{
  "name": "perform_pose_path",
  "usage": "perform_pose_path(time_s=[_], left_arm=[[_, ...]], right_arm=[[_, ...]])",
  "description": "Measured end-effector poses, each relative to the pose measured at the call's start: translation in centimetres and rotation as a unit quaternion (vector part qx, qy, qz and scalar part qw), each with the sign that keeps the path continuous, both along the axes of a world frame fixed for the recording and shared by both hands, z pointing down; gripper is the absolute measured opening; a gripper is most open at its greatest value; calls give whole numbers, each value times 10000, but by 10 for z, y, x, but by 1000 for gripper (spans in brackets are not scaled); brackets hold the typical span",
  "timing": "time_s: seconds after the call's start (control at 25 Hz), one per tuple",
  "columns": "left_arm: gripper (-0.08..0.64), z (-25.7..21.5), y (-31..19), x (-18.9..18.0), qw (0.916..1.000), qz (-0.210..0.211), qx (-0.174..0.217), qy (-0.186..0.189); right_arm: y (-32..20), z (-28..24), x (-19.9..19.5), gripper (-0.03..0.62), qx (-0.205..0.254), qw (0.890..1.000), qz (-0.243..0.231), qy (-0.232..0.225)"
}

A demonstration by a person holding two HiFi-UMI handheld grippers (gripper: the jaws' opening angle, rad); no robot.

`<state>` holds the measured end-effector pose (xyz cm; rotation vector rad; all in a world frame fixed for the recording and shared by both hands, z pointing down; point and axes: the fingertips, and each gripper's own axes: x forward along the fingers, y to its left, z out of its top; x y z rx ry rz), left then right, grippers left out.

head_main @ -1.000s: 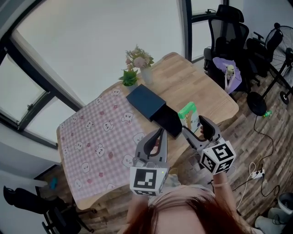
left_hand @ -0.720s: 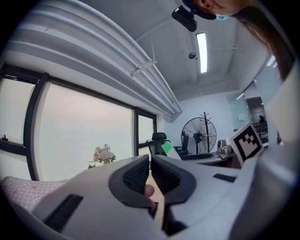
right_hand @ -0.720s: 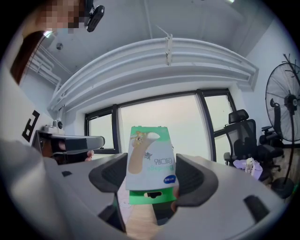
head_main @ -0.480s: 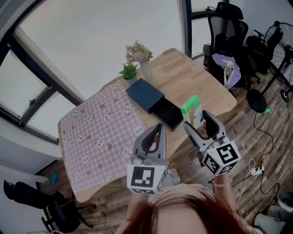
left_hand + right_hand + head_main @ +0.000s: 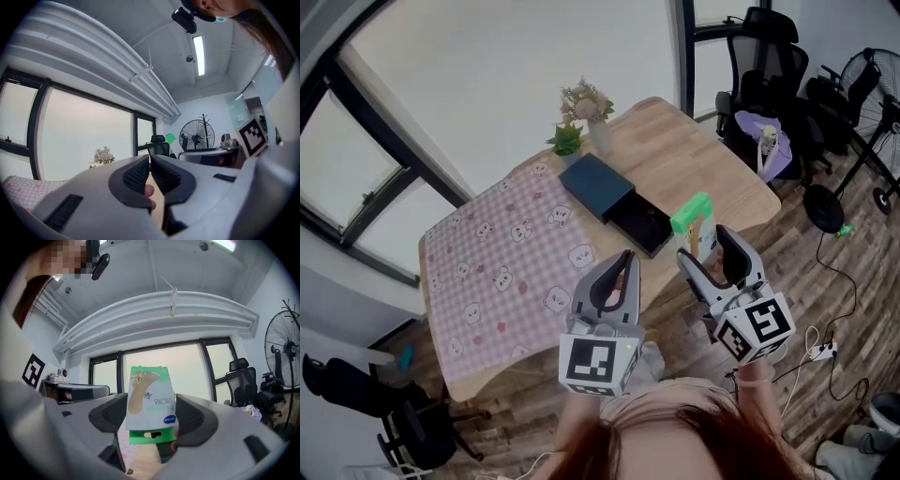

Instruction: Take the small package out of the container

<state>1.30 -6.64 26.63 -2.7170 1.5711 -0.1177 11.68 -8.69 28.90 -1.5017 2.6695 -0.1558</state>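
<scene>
Package (image 5: 151, 399) clamped in the right gripper (image 5: 703, 249), one pad pressing on each long side edge, so it hangs in the air clear of the box (image 5: 595, 185). In the right gripper view it stands on end, long axis up and down, flat printed face toward the camera, the green tab with the slot lowest and a green band across the top. From the head view it sits over the near right edge of the desk (image 5: 675, 159), just beside the dark drawer (image 5: 643, 227) that is slid out of the box toward that edge. Left gripper (image 5: 149, 163) has its jaws together with nothing between the pads, held in the air nearer the person, beside the right one and apart from the box. Pink checked cloth (image 5: 497, 253) covers the left part of the desk, and the box's far end lies on it. Flowers (image 5: 589, 103) and a small green plant (image 5: 565, 141) stand at the far edge, behind the box
</scene>
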Motion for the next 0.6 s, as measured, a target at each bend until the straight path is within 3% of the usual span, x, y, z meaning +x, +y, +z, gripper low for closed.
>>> perform_pose_path(time_s=[0.6], left_arm=[[17,3,58,5,9998,-178,-7,-93]], right_arm=[[60,-4,15,318,98,9997,78,-206]])
